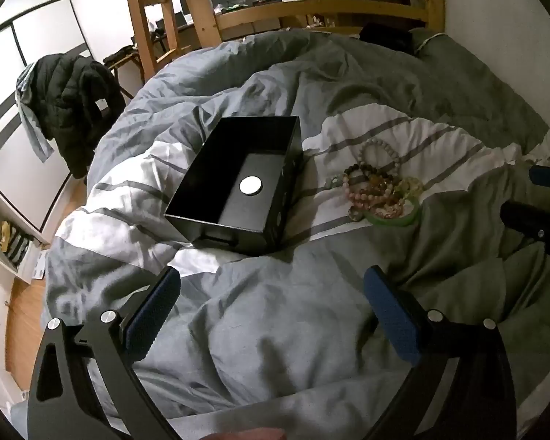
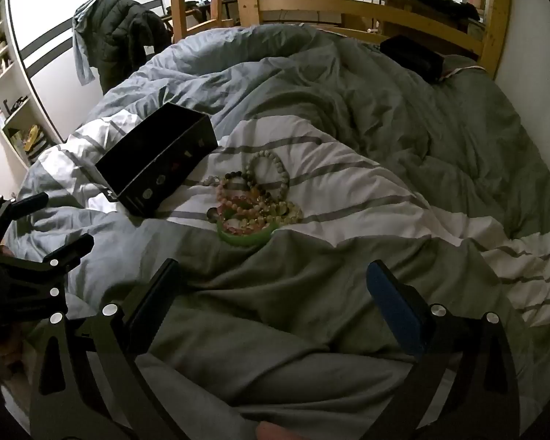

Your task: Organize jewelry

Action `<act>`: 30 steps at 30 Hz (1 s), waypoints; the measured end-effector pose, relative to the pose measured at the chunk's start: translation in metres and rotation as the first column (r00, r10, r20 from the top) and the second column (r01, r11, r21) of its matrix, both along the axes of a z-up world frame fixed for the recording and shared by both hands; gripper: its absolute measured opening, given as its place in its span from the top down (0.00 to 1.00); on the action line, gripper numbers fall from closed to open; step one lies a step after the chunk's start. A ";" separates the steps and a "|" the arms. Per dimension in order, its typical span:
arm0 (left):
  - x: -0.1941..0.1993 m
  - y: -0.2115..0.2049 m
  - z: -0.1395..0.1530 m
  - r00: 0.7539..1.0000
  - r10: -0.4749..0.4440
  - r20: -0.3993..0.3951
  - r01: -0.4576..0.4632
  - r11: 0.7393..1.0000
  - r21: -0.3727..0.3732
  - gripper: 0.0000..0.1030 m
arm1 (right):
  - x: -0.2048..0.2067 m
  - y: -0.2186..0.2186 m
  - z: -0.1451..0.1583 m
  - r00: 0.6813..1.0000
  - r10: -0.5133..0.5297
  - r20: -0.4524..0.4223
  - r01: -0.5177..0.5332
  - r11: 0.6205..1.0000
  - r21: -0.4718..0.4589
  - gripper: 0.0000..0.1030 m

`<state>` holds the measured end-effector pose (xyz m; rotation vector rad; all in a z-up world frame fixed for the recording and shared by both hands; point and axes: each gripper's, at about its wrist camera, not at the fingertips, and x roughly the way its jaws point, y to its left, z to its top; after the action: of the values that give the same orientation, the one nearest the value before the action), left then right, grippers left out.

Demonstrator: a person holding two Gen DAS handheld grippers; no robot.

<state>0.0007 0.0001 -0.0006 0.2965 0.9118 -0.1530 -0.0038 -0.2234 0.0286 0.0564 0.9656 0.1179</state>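
A black open box (image 1: 238, 183) lies on the duvet with a white round disc (image 1: 251, 185) on its floor; it also shows in the right wrist view (image 2: 157, 165). A pile of beaded bracelets (image 1: 377, 187) with a green bangle (image 1: 403, 220) lies to the right of the box, and also shows in the right wrist view (image 2: 256, 201). My left gripper (image 1: 271, 286) is open and empty, above the duvet in front of the box. My right gripper (image 2: 275, 282) is open and empty, in front of the bracelets. The left gripper also shows at the left edge of the right wrist view (image 2: 58, 220).
The crumpled grey and white striped duvet (image 1: 275, 330) covers the bed. A wooden bed frame (image 2: 366, 11) stands behind. A dark jacket (image 1: 77, 99) hangs at the left by a wardrobe. A black case (image 2: 410, 57) lies at the far right on the bed.
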 end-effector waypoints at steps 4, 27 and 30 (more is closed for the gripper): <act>0.000 0.000 0.000 1.000 0.000 0.008 0.000 1.000 -0.003 0.04 | 0.000 0.000 0.000 1.000 0.000 0.006 0.000 1.000 -0.002 0.03; 0.000 0.000 0.000 1.000 -0.002 0.013 0.002 1.000 0.002 0.04 | -0.001 0.001 0.001 1.000 0.000 0.009 0.000 1.000 -0.005 0.03; 0.000 0.000 0.000 1.000 -0.002 0.013 0.002 1.000 0.003 0.04 | -0.001 0.001 0.001 1.000 -0.001 0.009 0.001 1.000 -0.006 0.03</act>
<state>0.0003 0.0005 -0.0005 0.3004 0.8990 -0.1512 -0.0052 -0.2220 0.0293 0.0507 0.9570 0.1145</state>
